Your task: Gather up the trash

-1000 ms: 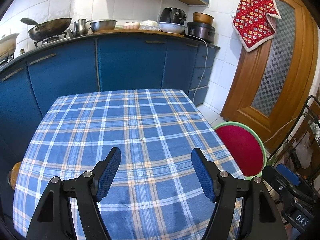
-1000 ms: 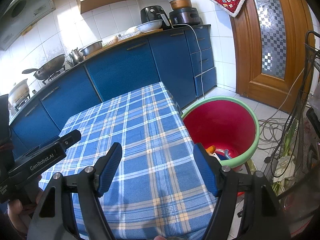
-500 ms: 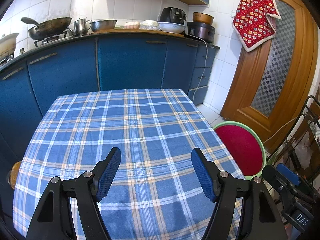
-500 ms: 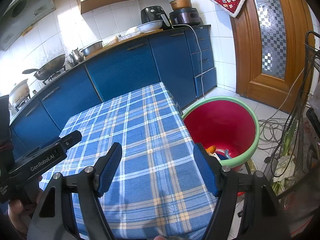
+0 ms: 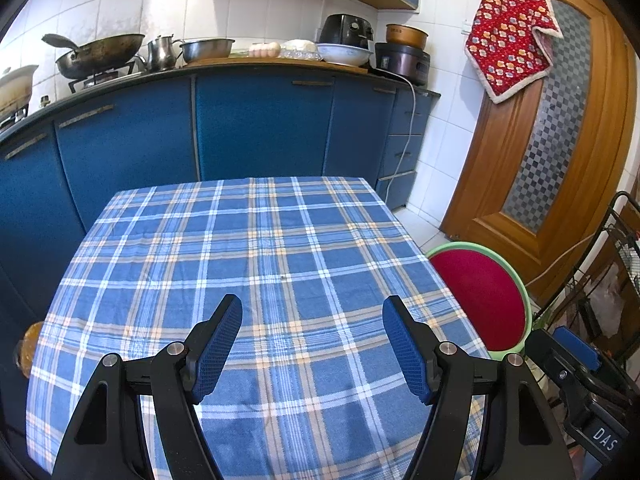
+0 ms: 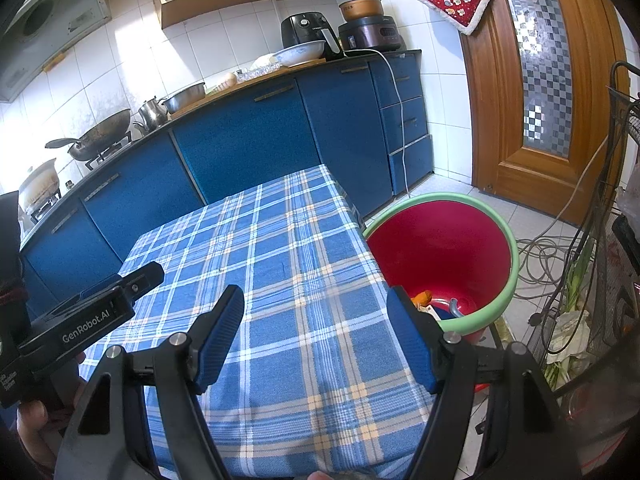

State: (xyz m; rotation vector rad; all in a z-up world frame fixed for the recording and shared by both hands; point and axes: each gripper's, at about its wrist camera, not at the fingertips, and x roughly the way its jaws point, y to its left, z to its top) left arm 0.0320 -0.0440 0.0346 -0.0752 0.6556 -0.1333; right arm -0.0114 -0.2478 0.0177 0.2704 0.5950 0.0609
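Blue plaid cloth (image 5: 256,280) covers the whole counter, and not a scrap of litter shows on it in either view. Left gripper (image 5: 312,344) hangs over the near edge, jaws spread wide with nothing between them. Right gripper (image 6: 316,336) hovers over the near right corner, jaws likewise parted and empty. And where is the trash? Down in the red bucket (image 6: 504,236) with the green rim, standing on the floor just beside the counter's right edge. At its bottom lie a few bits (image 6: 434,306): something orange, something pale, a curved bluish piece, partly hidden behind the right gripper's own finger, too small to name.

By the look of it, the collecting is about finished, or fresh litter is yet to appear. Scraps like these should be light and probably soft or crumply, so a gentle pinch across the middle of each would do. If the bucket itself needs moving, its rim is the obvious hold; it looks like stiff plastic, light enough, but smooth and likely slippery for the pads.
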